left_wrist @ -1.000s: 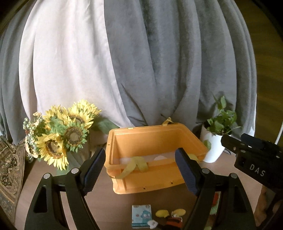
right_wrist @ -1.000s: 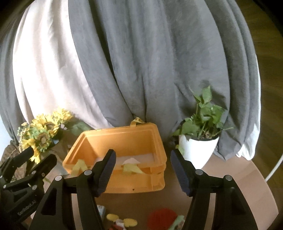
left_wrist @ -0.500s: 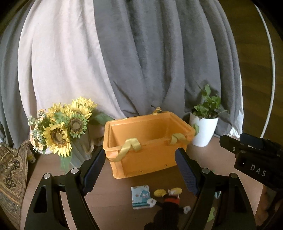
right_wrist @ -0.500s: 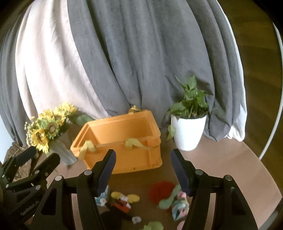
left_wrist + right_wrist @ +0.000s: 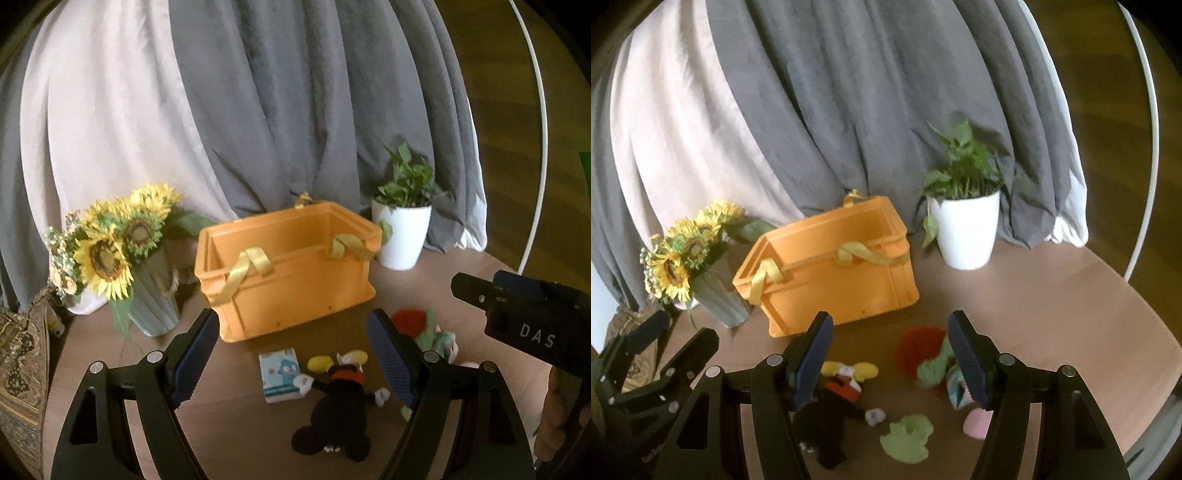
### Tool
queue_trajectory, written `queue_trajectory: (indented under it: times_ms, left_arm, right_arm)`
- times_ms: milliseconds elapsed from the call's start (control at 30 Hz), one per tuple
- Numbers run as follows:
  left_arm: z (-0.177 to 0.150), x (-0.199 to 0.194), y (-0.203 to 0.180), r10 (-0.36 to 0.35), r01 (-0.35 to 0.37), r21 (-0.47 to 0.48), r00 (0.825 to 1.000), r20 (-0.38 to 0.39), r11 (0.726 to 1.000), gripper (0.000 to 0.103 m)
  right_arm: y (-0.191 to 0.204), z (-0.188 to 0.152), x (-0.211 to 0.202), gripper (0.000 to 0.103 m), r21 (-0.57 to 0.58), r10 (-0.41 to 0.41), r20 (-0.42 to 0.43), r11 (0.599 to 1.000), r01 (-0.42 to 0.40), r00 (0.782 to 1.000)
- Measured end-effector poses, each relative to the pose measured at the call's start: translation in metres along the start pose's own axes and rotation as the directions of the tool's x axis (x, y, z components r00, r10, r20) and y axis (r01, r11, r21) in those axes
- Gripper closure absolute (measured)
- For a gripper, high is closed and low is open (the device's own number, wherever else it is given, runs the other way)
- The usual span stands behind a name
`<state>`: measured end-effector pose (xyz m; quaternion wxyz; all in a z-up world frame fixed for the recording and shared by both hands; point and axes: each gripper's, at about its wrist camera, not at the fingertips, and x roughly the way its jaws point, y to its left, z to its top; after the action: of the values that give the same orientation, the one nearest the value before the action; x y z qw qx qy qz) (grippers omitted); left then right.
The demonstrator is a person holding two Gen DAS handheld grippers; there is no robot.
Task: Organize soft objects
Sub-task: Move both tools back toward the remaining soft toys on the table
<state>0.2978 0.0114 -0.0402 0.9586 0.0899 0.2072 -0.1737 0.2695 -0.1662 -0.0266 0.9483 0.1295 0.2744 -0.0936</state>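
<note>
An orange crate [image 5: 291, 269] [image 5: 827, 273] with yellow straps stands on the brown round table. In front of it lie soft toys: a black mouse plush [image 5: 340, 410] [image 5: 827, 424], a small blue-and-white pouch [image 5: 282, 374], a red-haired doll in green [image 5: 923, 354] [image 5: 410, 319], a flat green piece [image 5: 908, 437] and something pink [image 5: 977, 424]. My left gripper [image 5: 291, 317] hangs open above the mouse and pouch. My right gripper [image 5: 890, 315] is open over the doll. Neither holds anything.
A vase of sunflowers [image 5: 110, 251] [image 5: 683, 251] stands left of the crate and a white potted plant [image 5: 402, 232] [image 5: 964, 225] to its right. Grey and white curtains hang behind. The table edge [image 5: 1145, 306] curves at right. A patterned cushion [image 5: 18, 362] sits far left.
Both grippers have drawn back and sunk, tilting down. The crate has receded up the views, and the toys on the table have come into sight beneath the fingers.
</note>
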Motion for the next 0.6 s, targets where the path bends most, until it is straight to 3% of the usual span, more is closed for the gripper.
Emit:
queue_trajectory:
  times_ms: [600]
  left_arm:
    - [-0.053,0.022,-0.01,-0.077,0.083,0.03,0.984,-0.159,0.996,0.021]
  right_arm:
    - [-0.009,-0.051,0.022,0.038,0.046,0.013,-0.172,0.999,-0.005,0.985]
